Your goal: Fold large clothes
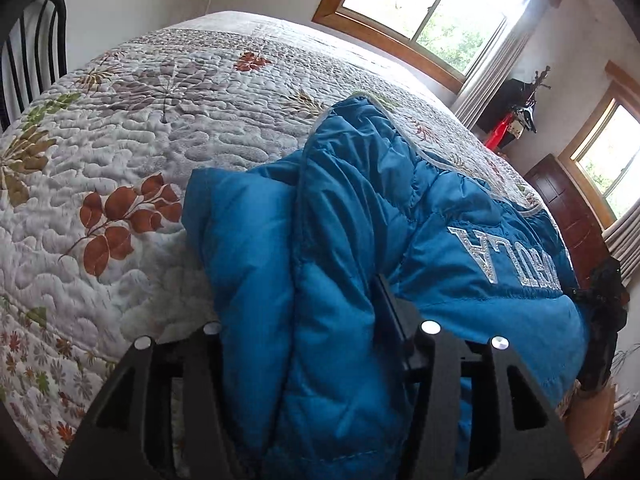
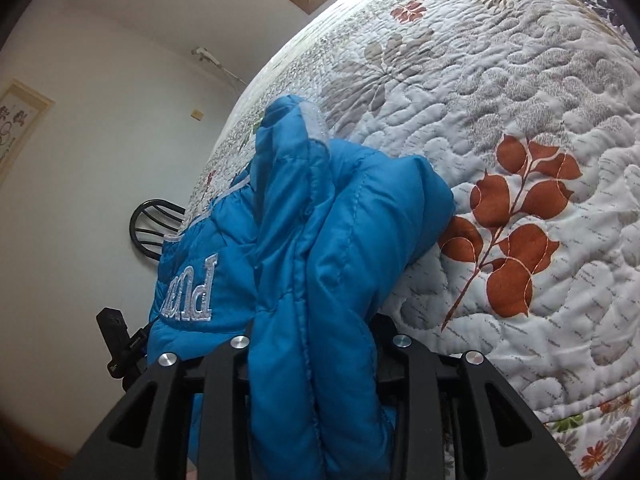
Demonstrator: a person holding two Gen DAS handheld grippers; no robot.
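1. Broadly, a bed [image 1: 168, 128] fills most of both wrist views, covered by a white quilted bedspread [image 2: 520, 92] printed with rust, grey and green leaves.
2. Lying on that bedspread is a blue puffer jacket [image 1: 352, 216], bunched into thick padded folds; silver-white lettering shows on one panel [image 1: 496, 256], and the same embroidery appears from the other side in the right wrist view [image 2: 196, 292].
3. Behind the bed, two wood-framed windows [image 1: 420, 8] let in bright daylight, with pale curtains [image 1: 500, 68] beside them, a dark wooden cabinet [image 1: 568, 208] under the second one, and a black spindle-back chair [image 1: 32, 48] at the bed's far-left edge.
4. Closest to the lens, the left gripper [image 1: 312, 344] is parted fairly wide around a fat roll of the jacket, whose fabric fills the gap between the two black fingers and presses against both.
5. Likewise, the right gripper [image 2: 316, 344] has a bulky fold of the jacket [image 2: 320, 240] packed between its fingers, clamped on padding rather than fully closed.
6. Smallest, a black device with a cable [image 2: 116, 340] sits just left of the jacket in the right wrist view.
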